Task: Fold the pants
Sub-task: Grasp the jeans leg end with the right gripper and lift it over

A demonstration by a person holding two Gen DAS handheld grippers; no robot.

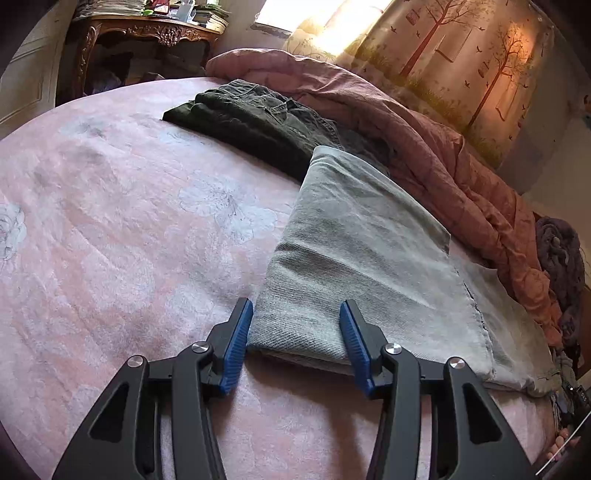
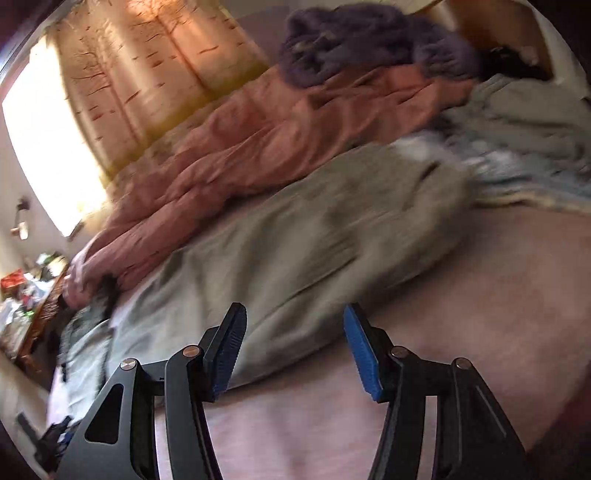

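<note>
Left wrist view: left gripper (image 1: 297, 325) jaws partly apart over the pink floral bedspread (image 1: 110, 229), blue pads (image 1: 236, 343) straddling the near folded edge of the grey pants (image 1: 362, 258). Cloth sits between the pads but they do not look pressed onto it; nothing held. Pants lie folded over on the bed, top layer angled up and away, a lower layer sticking out to the right. Dark green folded garment (image 1: 255, 122) lies beyond the pants, touching or just beside their far end. Pink quilt (image 1: 424, 147) bunched along the far side, tree-print curtain (image 1: 461, 66) behind, carved wooden table (image 1: 147, 33) top left.

Right wrist view, heavy motion blur: right gripper (image 2: 295, 332) jaws stand wide, empty, pads above the near edge of the grey pants (image 2: 314, 229), apart from the cloth as far as the blur allows. Purple blanket (image 2: 369, 40) heaped on the quilt (image 2: 258, 125) at top. Light blue and grey clothing (image 2: 524, 147) piled on the right, just beside the pants' end.
</note>
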